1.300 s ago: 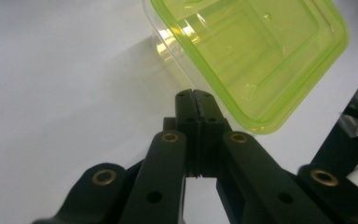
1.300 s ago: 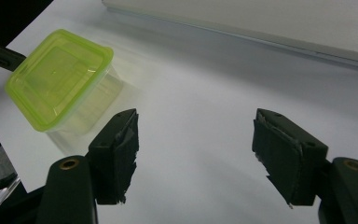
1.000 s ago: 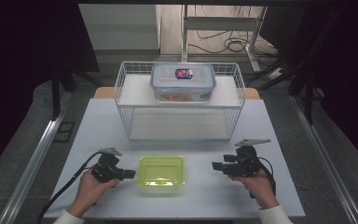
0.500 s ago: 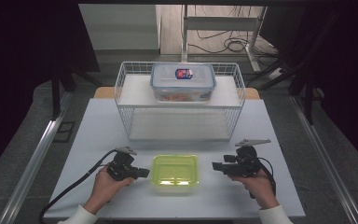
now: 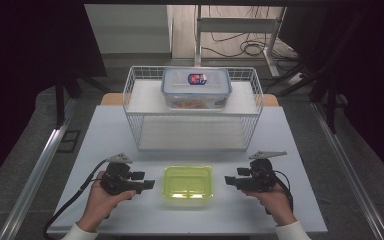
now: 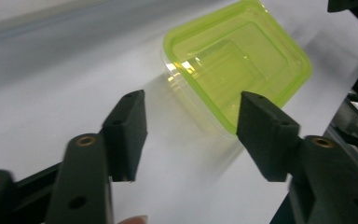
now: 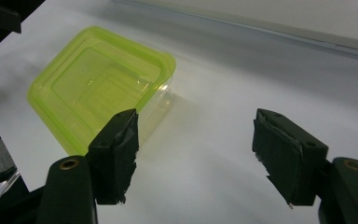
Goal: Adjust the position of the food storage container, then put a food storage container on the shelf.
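Since a second ago the green container [image 5: 188,182] has slid to the right across the table [image 5: 130,130], from left of centre to the middle of the near edge, and the left gripper [image 5: 147,185], which came along with it, has just been opening its jaws, with nothing between them.

From the high view, the container is sitting lid-up between the two grippers. The left gripper is pointing at its left side, just short of it, held in the person's left hand [image 5: 102,197]. The right gripper [image 5: 230,181] is pointing at the container's right side from a little farther off, unmoved. Behind, a white wire basket [image 5: 140,107] is standing in the middle of the table, holding a clear lidded box [image 5: 196,88] with something orange inside.

In the left gripper view, the left gripper [image 6: 191,128] is showing its jaws standing well apart, gripping nothing; the green container [image 6: 235,58] is lying beyond them, clear of both pads.

In the right gripper view, the right gripper [image 7: 196,149] is likewise holding its jaws wide and empty over bare table, with the green container [image 7: 98,81] lying beyond its left jaw, not touched.
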